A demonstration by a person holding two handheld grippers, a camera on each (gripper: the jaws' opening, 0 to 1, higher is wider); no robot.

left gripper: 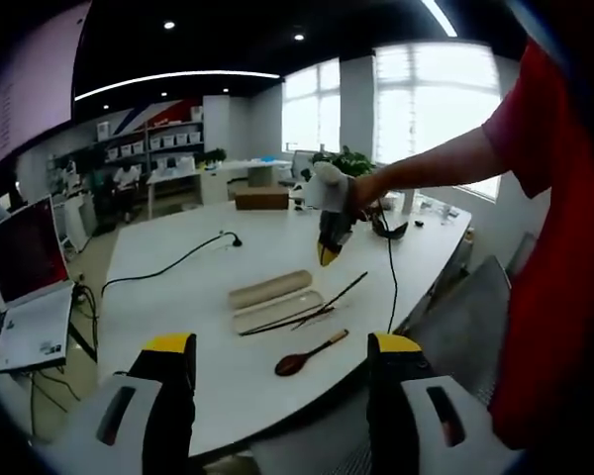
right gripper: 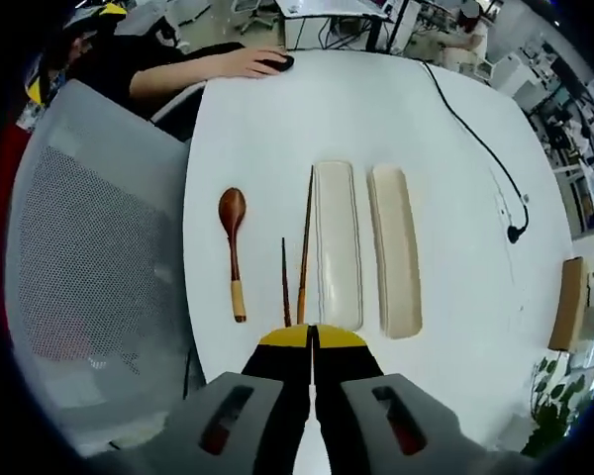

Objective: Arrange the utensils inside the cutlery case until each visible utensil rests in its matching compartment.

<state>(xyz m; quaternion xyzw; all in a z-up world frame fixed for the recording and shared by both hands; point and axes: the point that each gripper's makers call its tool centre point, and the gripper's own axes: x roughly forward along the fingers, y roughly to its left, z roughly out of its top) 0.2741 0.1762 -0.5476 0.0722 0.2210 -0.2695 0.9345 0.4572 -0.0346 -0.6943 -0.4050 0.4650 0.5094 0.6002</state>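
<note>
Looking down along the right gripper (right gripper: pixel 312 334), its two yellow-tipped jaws are pressed together with nothing between them, poised above the near ends of the two chopsticks (right gripper: pixel 303 247) on the white table (right gripper: pixel 426 109). The chopsticks lie side by side but offset, one reaching farther up the table than the other, just beside the long open tray of the cutlery case (right gripper: pixel 338 242). The case's lid (right gripper: pixel 395 247) lies parallel on the far side of that tray, a narrow gap between them. A wooden spoon (right gripper: pixel 234 247) rests apart on the other side of the chopsticks, bowl pointing away from the gripper. No utensil lies in the case. A grey mesh chair (right gripper: pixel 89 267) stands at the table's edge, and a person's hand (right gripper: pixel 247 63) rests on a mouse at the far end. In the left gripper view, the left gripper (left gripper: pixel 283 346) is held back from the table with its jaws spread wide, empty. A black cable (right gripper: pixel 485 148) runs across the tabletop.
</note>
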